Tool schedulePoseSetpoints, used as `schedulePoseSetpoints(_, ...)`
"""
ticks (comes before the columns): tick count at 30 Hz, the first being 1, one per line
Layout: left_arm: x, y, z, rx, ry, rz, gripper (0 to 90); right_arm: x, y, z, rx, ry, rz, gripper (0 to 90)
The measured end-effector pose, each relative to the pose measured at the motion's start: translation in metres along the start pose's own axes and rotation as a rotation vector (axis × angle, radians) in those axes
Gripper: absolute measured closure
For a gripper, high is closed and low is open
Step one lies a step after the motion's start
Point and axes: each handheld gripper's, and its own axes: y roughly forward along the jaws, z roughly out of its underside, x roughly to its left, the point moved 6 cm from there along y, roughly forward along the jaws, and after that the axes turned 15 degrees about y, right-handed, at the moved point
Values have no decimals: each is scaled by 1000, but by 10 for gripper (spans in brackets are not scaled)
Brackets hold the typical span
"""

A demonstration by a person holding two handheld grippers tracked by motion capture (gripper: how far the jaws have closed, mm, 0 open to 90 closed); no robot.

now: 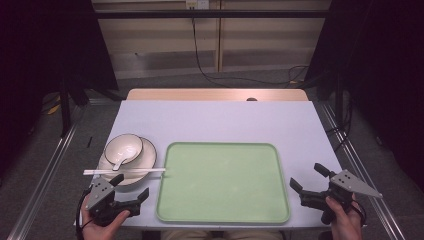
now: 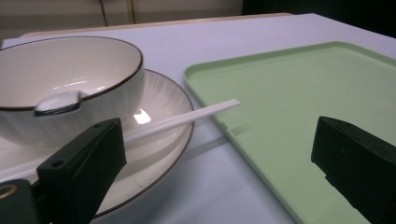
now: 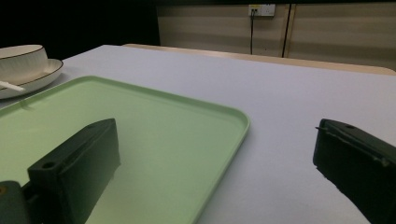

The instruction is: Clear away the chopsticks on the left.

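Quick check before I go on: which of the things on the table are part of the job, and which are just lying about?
Likely in the job:
- chopsticks across the plate
- bowl on that plate
- spoon in the bowl
- green tray
- left gripper, open
- right gripper, open

Lying about:
- dark cable on the floor beyond the table

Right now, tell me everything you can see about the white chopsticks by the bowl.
The chopsticks are a pair of slim, plain white sticks, plastic by the look, lying flat and side by side. They rest across the near rim of the plate under the bowl, their tips reaching out to the green tray's left edge. Neither gripper touches them.
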Motion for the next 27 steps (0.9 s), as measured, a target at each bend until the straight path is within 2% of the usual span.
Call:
schedulePoseSetpoints(3,3,0,2,1,-29,3,33,0,0,1,7,4,-2,3)
schedulePoseSetpoints(7,5,-2,2,-2,-21,-3,34,0,1,2,15,21,-7,3)
schedulePoseSetpoints(8,6,-3,3,2,-20,-10,35,-1,2,2,20,6,-7,4)
schedulePoseSetpoints(12,7,-5,3,-3,-31,-28,31,1,2,2,22,-2,-16,7)
schedulePoseSetpoints(13,7,-5,3,-3,-31,-28,25,2,2,2,23,10,-20,7)
schedulePoseSetpoints(16,6,-5,2,-5,-31,-25,23,2,2,3,33,0,-20,8)
schedulePoseSetpoints(17,4,-5,1,-11,-35,-7,22,2,2,3,32,-2,-20,8)
schedulePoseSetpoints(18,4,-6,2,-2,-30,2,21,3,2,3,26,9,-19,9)
schedulePoseSetpoints(22,1,-9,3,9,19,51,42,6,3,2,26,-6,-22,14)
schedulePoseSetpoints(23,1,-9,3,9,19,51,52,6,2,2,30,-22,-24,14)
schedulePoseSetpoints(27,3,-14,3,24,45,62,65,7,2,3,32,-24,-22,14)
